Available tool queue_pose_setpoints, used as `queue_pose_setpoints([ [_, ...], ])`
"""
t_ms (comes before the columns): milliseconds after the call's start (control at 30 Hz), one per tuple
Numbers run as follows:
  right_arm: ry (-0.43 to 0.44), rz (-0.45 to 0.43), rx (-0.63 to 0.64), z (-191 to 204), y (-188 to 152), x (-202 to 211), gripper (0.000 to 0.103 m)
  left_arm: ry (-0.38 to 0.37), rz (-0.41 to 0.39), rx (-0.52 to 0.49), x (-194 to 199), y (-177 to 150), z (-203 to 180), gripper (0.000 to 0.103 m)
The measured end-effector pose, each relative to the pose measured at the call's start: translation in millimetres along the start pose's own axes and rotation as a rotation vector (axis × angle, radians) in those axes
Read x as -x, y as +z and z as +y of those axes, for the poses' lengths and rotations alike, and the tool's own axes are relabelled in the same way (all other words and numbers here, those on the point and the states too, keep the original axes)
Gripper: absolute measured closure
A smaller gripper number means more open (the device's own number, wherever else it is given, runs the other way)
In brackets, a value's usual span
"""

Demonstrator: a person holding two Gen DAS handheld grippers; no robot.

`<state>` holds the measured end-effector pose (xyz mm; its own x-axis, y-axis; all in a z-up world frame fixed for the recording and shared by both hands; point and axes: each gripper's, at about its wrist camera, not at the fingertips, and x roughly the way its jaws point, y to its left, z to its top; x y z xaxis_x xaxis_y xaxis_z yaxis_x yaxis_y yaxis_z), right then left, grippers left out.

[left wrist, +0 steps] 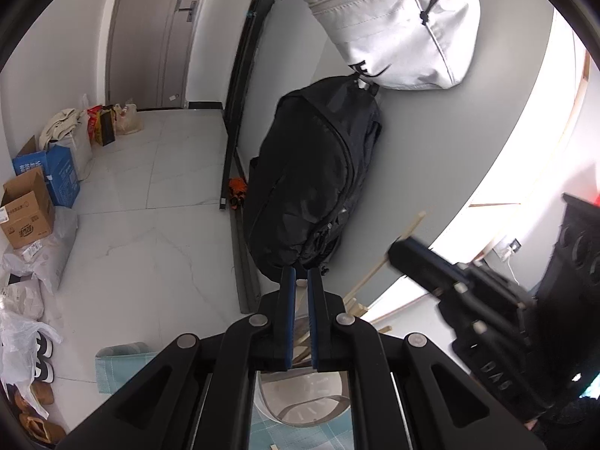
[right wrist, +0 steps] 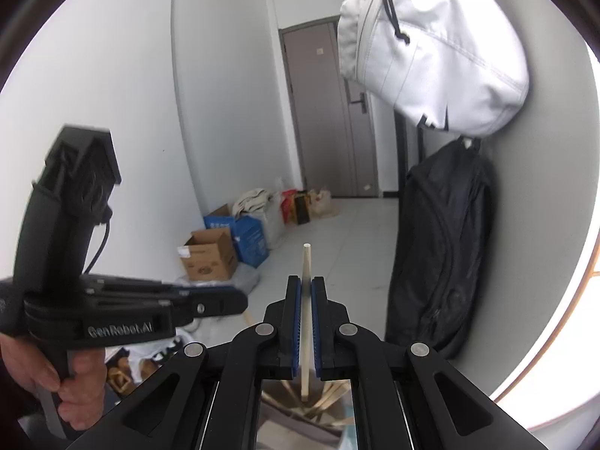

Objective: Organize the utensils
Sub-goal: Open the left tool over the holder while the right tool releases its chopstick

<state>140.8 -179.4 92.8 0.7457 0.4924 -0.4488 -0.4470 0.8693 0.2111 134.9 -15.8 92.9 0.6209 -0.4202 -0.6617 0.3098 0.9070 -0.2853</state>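
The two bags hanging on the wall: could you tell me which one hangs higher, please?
The white bag hangs higher, at the top of the wall; the black backpack hangs directly below it, reaching down towards the floor.

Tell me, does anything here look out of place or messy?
Yes. Below the right hand-held gripper, which is shut on a single chopstick, other wooden chopsticks lie crossed at loose angles rather than lined up. Along the far wall, cardboard boxes and bags sit heaped on the floor. Nothing looks spilled or broken.
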Motion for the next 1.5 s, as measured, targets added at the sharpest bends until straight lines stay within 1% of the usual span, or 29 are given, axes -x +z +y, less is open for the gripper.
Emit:
queue_pose_setpoints([
  [33, 0.004, 0.019, -0.016, -2, -5, -2, 0.098, 0.016, -0.001, -0.005, 0, 0, -1, 0.101],
  [133, 0.012, 0.067, -0.040, -5, -18, -6, 0.098, 0.003, 0.001, -0.014, -6, -4, 0, 0.101],
  [167, 0.018, 0.081, -0.041, -6, -21, -6, 0.098, -0.017, 0.026, -0.016, -10, -6, 0, 0.101],
  [200, 0.032, 0.113, -0.048, -7, -25, -9, 0.095, -0.033, 0.052, -0.009, -14, -8, 2, 0.101],
  [300, 0.063, 0.172, -0.072, -9, -34, -11, 0.095, -0.046, 0.105, 0.004, -19, -15, 4, 0.101],
  [333, 0.063, 0.185, -0.073, -9, -38, -10, 0.095, -0.046, 0.113, 0.010, -20, -17, 5, 0.101],
  [400, 0.065, 0.176, -0.075, -7, -43, -3, 0.095, -0.052, 0.125, 0.024, -17, -20, 7, 0.100],
  [467, 0.063, 0.176, -0.076, -6, -45, 5, 0.087, -0.059, 0.120, 0.046, -11, -23, 10, 0.100],
  [500, 0.062, 0.166, -0.079, -5, -45, 10, 0.077, -0.060, 0.112, 0.051, -6, -23, 11, 0.099],
  [533, 0.059, 0.149, -0.082, -4, -45, 17, 0.071, -0.061, 0.100, 0.052, 0, -25, 11, 0.094],
  [567, 0.053, 0.140, -0.081, -2, -45, 22, 0.070, -0.061, 0.076, 0.054, 7, -26, 11, 0.090],
  [600, 0.050, 0.134, -0.081, -1, -45, 26, 0.068, -0.051, 0.051, 0.058, 14, -27, 11, 0.080],
  [633, 0.047, 0.126, -0.086, 1, -45, 32, 0.067, -0.036, 0.030, 0.065, 19, -29, 11, 0.066],
  [667, 0.046, 0.123, -0.089, 1, -44, 35, 0.066, -0.025, 0.013, 0.074, 23, -30, 11, 0.061],
  [700, 0.047, 0.121, -0.092, 3, -44, 38, 0.064, -0.017, -0.007, 0.087, 29, -32, 12, 0.056],
  [733, 0.043, 0.118, -0.092, 5, -44, 43, 0.060, -0.014, -0.024, 0.099, 36, -35, 12, 0.056],
  [800, 0.034, 0.105, -0.086, 8, -44, 50, 0.059, 0.019, -0.027, 0.107, 41, -38, 10, 0.053],
  [867, 0.031, 0.093, -0.084, 12, -43, 58, 0.057, 0.047, -0.038, 0.115, 48, -42, 8, 0.052],
  [900, 0.030, 0.088, -0.085, 13, -42, 62, 0.054, 0.058, -0.055, 0.115, 54, -45, 5, 0.052],
  [1000, 0.034, 0.061, -0.091, 19, -40, 77, 0.050, 0.089, -0.073, 0.100, 66, -50, -4, 0.051],
  [1067, 0.042, 0.043, -0.092, 23, -38, 88, 0.048, 0.097, -0.085, 0.092, 74, -52, -11, 0.047],
  [1100, 0.042, 0.033, -0.090, 26, -37, 92, 0.048, 0.100, -0.091, 0.093, 78, -54, -14, 0.039],
  [1133, 0.041, 0.024, -0.087, 30, -37, 98, 0.047, 0.098, -0.099, 0.097, 82, -56, -14, 0.035],
  [1200, 0.045, 0.008, -0.086, 35, -37, 107, 0.045, 0.104, -0.126, 0.099, 91, -60, -19, 0.035],
  [1267, 0.047, -0.008, -0.082, 40, -37, 116, 0.041, 0.116, -0.141, 0.095, 96, -64, -23, 0.033],
  [1333, 0.045, -0.025, -0.075, 45, -39, 125, 0.032, 0.127, -0.155, 0.097, 102, -68, -24, 0.024],
  [1367, 0.044, -0.036, -0.074, 48, -40, 129, 0.031, 0.137, -0.165, 0.098, 104, -71, -25, 0.022],
  [1433, 0.047, -0.045, -0.071, 53, -44, 137, 0.026, 0.148, -0.182, 0.099, 110, -77, -26, 0.021],
  [1500, 0.045, -0.048, -0.072, 57, -48, 141, 0.025, 0.156, -0.191, 0.096, 114, -83, -28, 0.021],
])
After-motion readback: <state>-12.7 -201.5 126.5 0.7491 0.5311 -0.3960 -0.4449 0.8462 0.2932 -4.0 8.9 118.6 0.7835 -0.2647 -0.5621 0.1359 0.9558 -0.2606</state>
